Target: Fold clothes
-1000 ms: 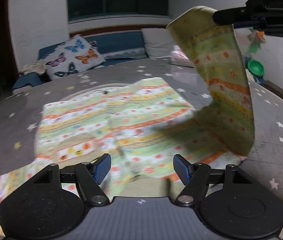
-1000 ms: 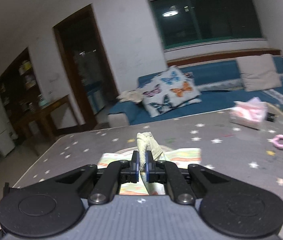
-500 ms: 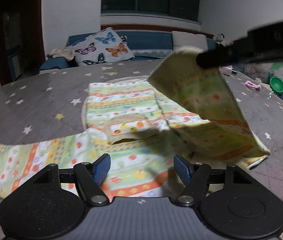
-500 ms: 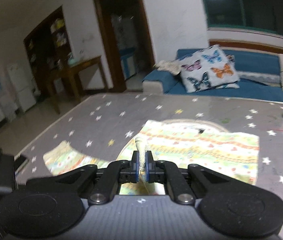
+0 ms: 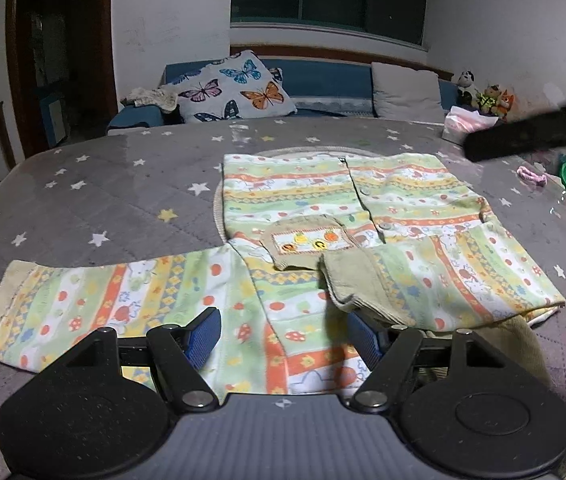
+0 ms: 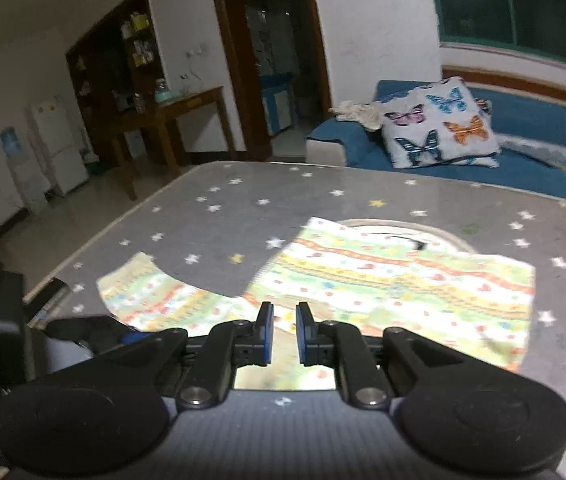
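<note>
A grey tabletop printed with small white and yellow stars fills the foreground of a dim living room. Beyond the table's far edge runs a blue sofa bearing a white cushion patterned with coloured butterflies, under a dark window. To the table's left stand a wooden side table and a white fridge.

The left gripper hangs with its blue-padded fingers spread wide, holding nothing, just above the near hem of the garment. The right gripper has its fingers parted by a narrow gap, empty, over the cloth.

A child's striped green, orange and white cotton shirt lies flat mid-table, collar toward the sofa, long axis running from near edge to sofa. One sleeve stretches out leftward; the other sleeve is folded across the front, its beige cuff just below the chest pocket.
</note>
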Tool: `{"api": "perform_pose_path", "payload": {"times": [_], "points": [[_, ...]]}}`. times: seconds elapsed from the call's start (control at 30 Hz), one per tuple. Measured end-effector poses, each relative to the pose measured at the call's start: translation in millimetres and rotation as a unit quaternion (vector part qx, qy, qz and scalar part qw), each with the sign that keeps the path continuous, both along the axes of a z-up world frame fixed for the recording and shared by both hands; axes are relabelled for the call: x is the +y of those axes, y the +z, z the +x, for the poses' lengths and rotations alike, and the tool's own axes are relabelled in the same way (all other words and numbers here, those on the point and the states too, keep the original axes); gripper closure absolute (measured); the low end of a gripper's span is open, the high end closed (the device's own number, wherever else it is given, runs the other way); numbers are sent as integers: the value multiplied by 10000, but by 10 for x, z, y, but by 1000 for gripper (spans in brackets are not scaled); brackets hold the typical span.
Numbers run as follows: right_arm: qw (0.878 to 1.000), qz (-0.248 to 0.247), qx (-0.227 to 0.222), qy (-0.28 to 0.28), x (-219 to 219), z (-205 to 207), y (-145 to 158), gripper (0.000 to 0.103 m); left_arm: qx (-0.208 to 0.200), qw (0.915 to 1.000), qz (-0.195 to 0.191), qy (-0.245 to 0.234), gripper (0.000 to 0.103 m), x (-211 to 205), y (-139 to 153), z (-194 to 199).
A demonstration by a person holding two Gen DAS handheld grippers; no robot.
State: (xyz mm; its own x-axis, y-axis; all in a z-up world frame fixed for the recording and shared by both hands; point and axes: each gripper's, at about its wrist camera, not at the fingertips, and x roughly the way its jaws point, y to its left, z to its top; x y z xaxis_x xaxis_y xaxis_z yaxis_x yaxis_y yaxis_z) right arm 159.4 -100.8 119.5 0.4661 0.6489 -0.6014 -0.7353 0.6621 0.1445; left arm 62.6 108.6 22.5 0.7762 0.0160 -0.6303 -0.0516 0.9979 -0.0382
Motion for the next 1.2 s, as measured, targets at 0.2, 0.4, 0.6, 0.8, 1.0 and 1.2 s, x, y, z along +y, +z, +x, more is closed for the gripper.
{"api": "perform_pose_path", "payload": {"times": [0.2, 0.4, 0.6, 0.8, 1.0, 1.2], "points": [[9971, -639, -71, -414, -464, 116, -128, 90, -198, 9998, -91, 45, 34, 62, 124, -32], [9904, -1217, 137, -644, -804, 115, -501, 90, -197, 9992, -248, -233, 47, -56, 132, 45], [9877, -1293, 320, -817, -867, 136, -868, 90, -114, 9978, -242, -606, 62, -267, 64, 177], [9878, -1280, 59, -890, -828, 160, -805, 90, -63, 9969, -188, -760, 66, -359, 27, 290], [9879, -1127, -13, -1068, -699, 435, -845, 90, -7, 9968, -174, -779, 66, -405, -36, 463], [9873, -1115, 49, -1128, -656, 538, -944, 90, 158, 9975, -150, -670, 66, -325, -154, 525]]}}
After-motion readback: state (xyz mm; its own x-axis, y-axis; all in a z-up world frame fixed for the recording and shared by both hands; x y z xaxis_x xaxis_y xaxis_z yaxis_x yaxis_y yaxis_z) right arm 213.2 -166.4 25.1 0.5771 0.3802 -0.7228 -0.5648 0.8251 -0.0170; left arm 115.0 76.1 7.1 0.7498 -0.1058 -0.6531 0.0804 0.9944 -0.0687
